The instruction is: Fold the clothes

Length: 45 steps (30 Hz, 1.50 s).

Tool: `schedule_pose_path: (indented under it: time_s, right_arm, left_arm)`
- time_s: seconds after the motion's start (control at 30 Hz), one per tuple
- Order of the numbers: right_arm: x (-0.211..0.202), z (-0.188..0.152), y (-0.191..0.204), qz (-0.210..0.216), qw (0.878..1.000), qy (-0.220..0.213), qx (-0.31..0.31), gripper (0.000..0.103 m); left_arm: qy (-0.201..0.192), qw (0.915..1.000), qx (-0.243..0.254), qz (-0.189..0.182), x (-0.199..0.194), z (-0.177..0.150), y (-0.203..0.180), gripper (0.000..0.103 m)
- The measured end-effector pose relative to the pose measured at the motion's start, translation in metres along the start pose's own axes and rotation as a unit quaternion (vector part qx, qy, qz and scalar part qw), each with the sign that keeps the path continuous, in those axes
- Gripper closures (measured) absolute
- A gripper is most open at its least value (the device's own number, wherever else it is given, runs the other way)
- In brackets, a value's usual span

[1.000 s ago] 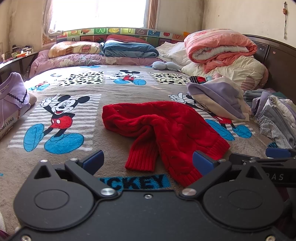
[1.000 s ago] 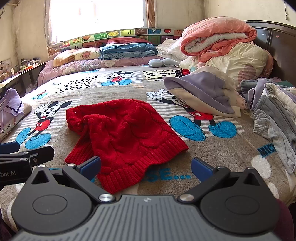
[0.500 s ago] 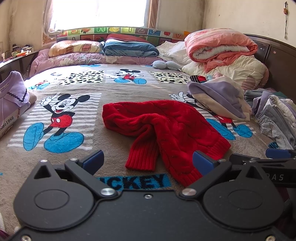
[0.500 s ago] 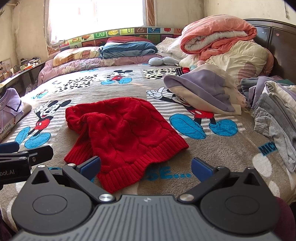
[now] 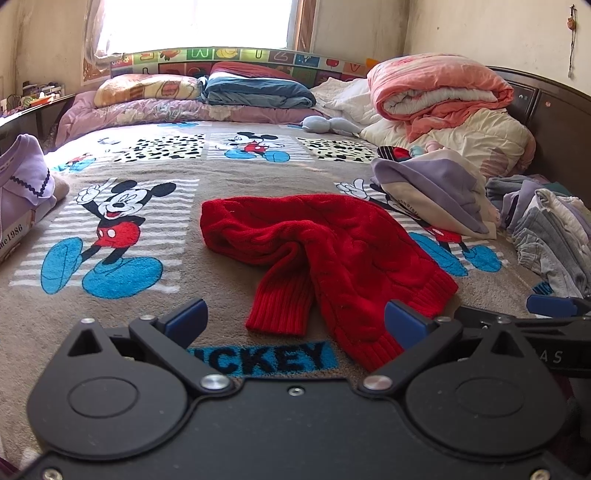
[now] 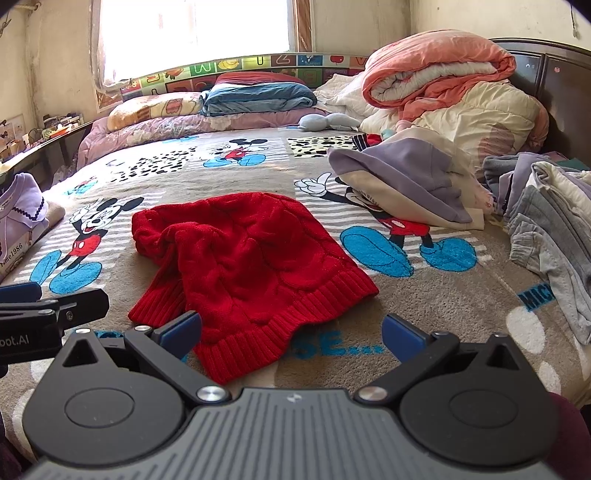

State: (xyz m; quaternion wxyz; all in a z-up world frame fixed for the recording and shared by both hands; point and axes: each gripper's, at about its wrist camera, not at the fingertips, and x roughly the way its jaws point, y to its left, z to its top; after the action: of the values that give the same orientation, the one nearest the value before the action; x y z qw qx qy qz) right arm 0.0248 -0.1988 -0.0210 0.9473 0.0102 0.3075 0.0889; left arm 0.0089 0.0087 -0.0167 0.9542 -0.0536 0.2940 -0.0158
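Red sweater (image 5: 332, 254) hem (image 6: 295, 314) fully visible only from right wrist.

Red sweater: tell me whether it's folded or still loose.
Loose, not neatly folded: the red sweater lies rumpled on the blanket, one sleeve trailing out, hem uneven.

A bed (image 5: 229, 177) covered by a Mickey Mouse blanket (image 5: 110, 229). Pillows (image 5: 144, 86) line the far edge under a bright window (image 5: 195, 22). A rolled pink quilt (image 5: 436, 88) sits at right against a dark headboard (image 5: 554, 122).
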Motion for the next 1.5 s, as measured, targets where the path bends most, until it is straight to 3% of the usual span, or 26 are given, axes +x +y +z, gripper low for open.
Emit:
schedule_pose_path:
  time_s: [0.3, 0.43, 0.67, 0.8, 1.0, 1.17, 1.37, 1.5]
  right_arm:
    - [0.005, 0.004, -0.002, 0.021, 1.0, -0.018, -0.005, 0.0]
    - [0.012, 0.014, -0.006, 0.029, 0.999, -0.037, -0.015, 0.0]
    - [0.036, 0.032, -0.01, 0.048, 0.997, -0.034, -0.047, 0.0]
    - [0.056, 0.046, -0.012, 0.102, 0.993, 0.009, -0.051, 0.0]
    - [0.073, 0.064, 0.002, 0.119, 0.986, -0.003, -0.119, 0.0]
    - [0.103, 0.088, -0.004, 0.167, 0.979, 0.027, -0.114, 0.0]
    - [0.142, 0.122, -0.012, 0.208, 0.969, 0.068, -0.112, 0.0]
    - [0.17, 0.148, -0.016, 0.232, 0.962, 0.09, -0.116, 0.0]
  left_arm:
    - [-0.004, 0.9988, -0.042, -0.025, 0.01, 0.013, 0.017, 0.0]
    - [-0.008, 0.999, -0.039, -0.019, 0.018, 0.024, 0.024, 0.0]
    - [0.043, 0.9984, -0.018, -0.033, 0.05, 0.036, 0.029, 0.0]
    - [0.059, 0.9973, -0.029, -0.033, 0.068, 0.041, 0.038, 0.0]
    - [0.07, 0.9961, -0.041, -0.036, 0.091, 0.053, 0.051, 0.0]
    - [0.082, 0.9923, -0.082, -0.045, 0.115, 0.066, 0.069, 0.0]
    - [0.066, 0.9948, -0.077, -0.009, 0.13, 0.082, 0.078, 0.0]
    - [0.073, 0.9938, -0.082, -0.018, 0.143, 0.09, 0.088, 0.001]
